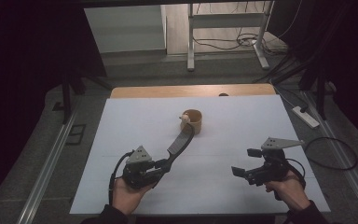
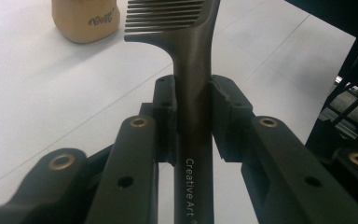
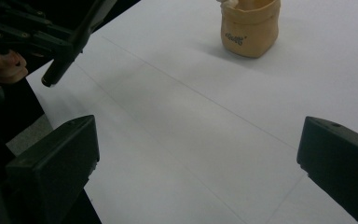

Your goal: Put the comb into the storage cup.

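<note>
Nearest the high view's lens, the person's two hands come in over the near edge of the white table cover (image 1: pixel 121 140), each bearing a gripper. Left gripper (image 1: pixel 164 164) has its jaws pressed onto the handle of a dark comb (image 1: pixel 181 142); in the left gripper view the pads clamp the handle from both sides, just below where the teeth begin, and the printed end of the handle (image 2: pixel 192 186) runs back between the jaw arms. From the grip the comb slants up and away across the sheet, and its toothed end reaches the near side of a small tan fabric pouch (image 1: pixel 192 121); whether teeth and pouch actually touch cannot be told. The pouch stands upright near the middle of the table, somewhat toward the far edge, with something pale showing at its open top.

Right gripper (image 1: pixel 238 173) is held low over the near right part of the sheet, jaws spread wide with nothing between them; in the right gripper view only bare white surface lies in the gap, and the pouch (image 3: pixel 250 28) sits well beyond, ahead and clear of both jaws.

Open sheet lies all round the pouch: a broad bare stretch to its right, another to its left, and a wide band between it and the near edge. A strip of bare wood (image 1: pixel 191 90) shows at the far edge. Both grippers are well apart from each other, the right one near the sheet's right border.
</note>
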`<state>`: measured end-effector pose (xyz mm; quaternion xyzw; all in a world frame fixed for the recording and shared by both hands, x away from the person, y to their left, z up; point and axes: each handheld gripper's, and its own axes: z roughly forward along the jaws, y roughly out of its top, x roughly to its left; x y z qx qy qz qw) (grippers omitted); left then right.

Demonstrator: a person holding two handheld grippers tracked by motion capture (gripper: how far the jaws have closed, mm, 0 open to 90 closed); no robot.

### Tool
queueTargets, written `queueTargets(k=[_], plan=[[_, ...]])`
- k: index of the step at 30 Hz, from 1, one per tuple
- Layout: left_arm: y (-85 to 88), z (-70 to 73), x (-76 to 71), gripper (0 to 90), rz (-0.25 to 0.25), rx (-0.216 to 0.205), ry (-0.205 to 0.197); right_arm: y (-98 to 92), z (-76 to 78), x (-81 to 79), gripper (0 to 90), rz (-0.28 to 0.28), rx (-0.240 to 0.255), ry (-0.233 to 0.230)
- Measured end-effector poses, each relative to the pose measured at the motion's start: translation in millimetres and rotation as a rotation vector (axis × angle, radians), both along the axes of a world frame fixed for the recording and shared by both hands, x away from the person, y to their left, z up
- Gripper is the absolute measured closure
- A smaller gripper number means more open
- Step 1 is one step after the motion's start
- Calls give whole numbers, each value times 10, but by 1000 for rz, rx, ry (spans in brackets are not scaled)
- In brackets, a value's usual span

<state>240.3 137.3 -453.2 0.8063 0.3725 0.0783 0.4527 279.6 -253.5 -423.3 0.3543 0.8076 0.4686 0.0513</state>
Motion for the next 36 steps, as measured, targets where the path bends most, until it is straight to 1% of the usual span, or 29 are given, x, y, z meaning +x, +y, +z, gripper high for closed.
queueTargets(k=[7, 10, 11, 13, 19, 21, 24, 30, 36], plan=[[-60, -3, 52, 720, -8, -3, -6, 89, 8, 94, 0, 6, 13, 12], [-90, 1, 71, 720, -9, -5, -11, 131, 18, 134, 0, 16, 25, 30], [-99, 2, 78, 720, -13, -5, -13, 148, 20, 146, 0, 18, 24, 33], [-110, 2, 83, 720, -12, -3, -15, 182, 30, 166, 0, 24, 6, 36], [-171, 0, 125, 720, -19, -2, -23, 284, 52, 214, 0, 24, -7, 44], [-197, 1, 143, 720, -23, 1, -26, 336, 63, 233, 0, 24, -22, 45], [-218, 2, 157, 720, -25, 0, -29, 383, 72, 256, 0, 25, -31, 53], [-250, -7, 182, 720, -27, 0, -28, 452, 76, 303, 0, 24, -32, 71], [-295, -18, 217, 720, -31, 1, -28, 543, 102, 377, 0, 35, -20, 110]])
